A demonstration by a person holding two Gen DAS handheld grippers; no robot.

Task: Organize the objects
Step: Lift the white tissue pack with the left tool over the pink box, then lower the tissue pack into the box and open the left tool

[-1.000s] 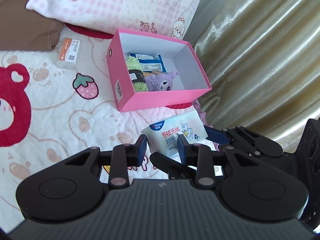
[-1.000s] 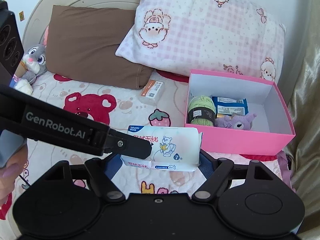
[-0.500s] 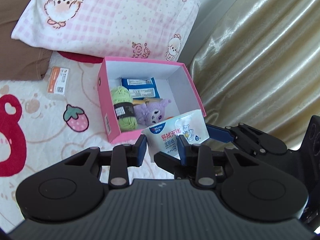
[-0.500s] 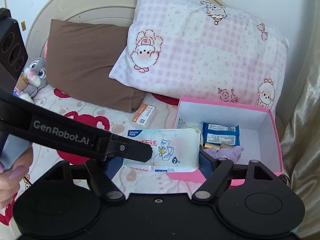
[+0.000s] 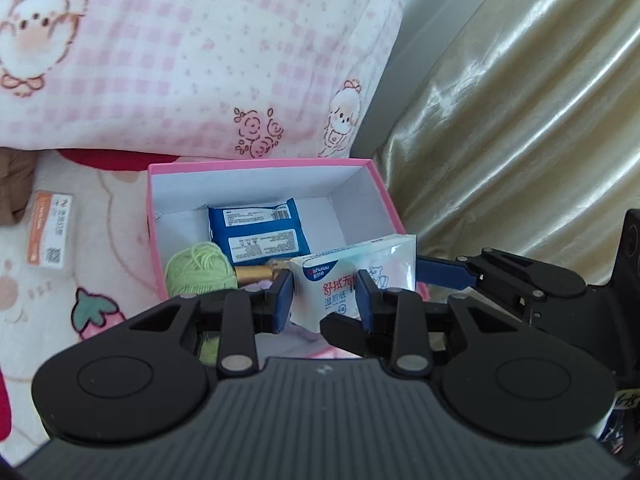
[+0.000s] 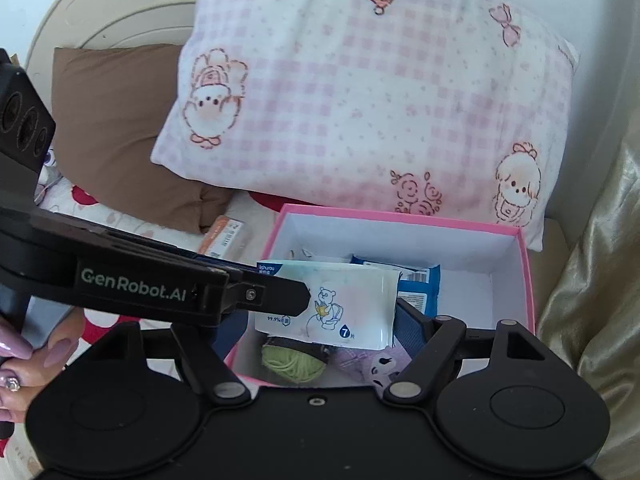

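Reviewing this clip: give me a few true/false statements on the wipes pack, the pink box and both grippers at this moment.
1. The left gripper pinches the wet wipes pack. True.
2. The pack lies flat on the floor of the pink box. False: it is held in the air above the box.
3. The box is empty. False: green yarn, a blue packet and a purple plush toy sit inside.
4. The right gripper has the pack between its closing jaws. True.
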